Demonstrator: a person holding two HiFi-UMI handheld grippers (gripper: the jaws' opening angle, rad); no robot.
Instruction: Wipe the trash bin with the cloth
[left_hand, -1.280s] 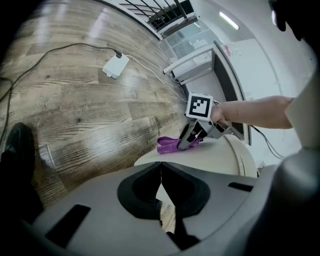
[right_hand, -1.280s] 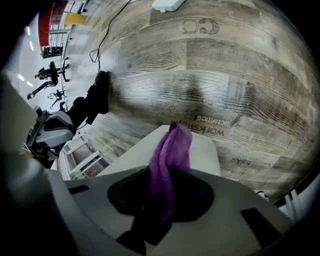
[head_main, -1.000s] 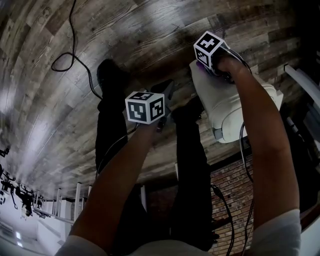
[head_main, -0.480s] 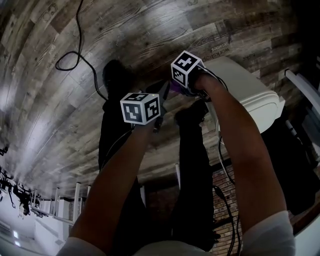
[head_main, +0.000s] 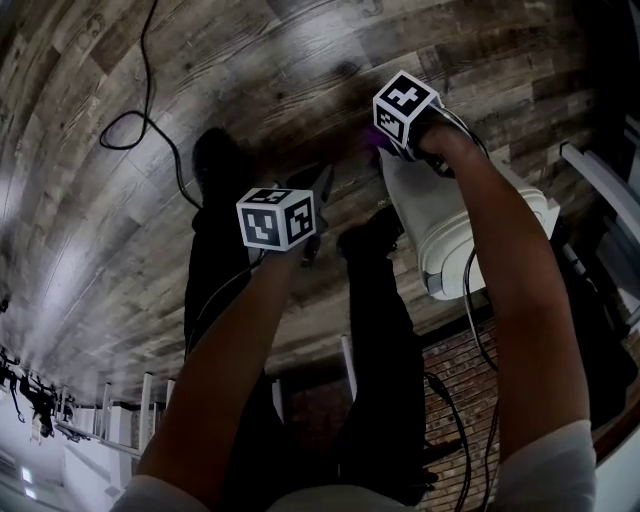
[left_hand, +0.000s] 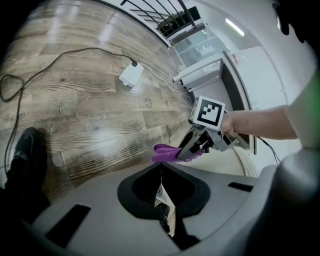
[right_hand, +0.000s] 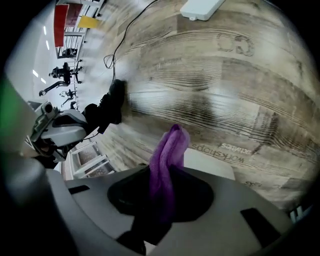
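Note:
The white trash bin (head_main: 455, 215) stands on the wooden floor at the right of the head view. My right gripper (head_main: 380, 140) is at the bin's far top edge, shut on a purple cloth (right_hand: 167, 160) that sticks out past its jaws. The left gripper view shows that cloth (left_hand: 167, 151) pressed against the bin (left_hand: 222, 164) under the right gripper (left_hand: 192, 145). My left gripper (head_main: 318, 190) hovers left of the bin, apart from it, with its jaws together and nothing I can name between them.
A black cable (head_main: 130, 120) loops over the floor at the far left. A white power adapter (left_hand: 131, 75) lies on the boards. The person's black shoes (head_main: 215, 160) stand beside the bin. White furniture (head_main: 600, 180) is at the right edge.
My right gripper swept the cloth left across the bin top, then came back right to the far edge. The left gripper has hardly moved.

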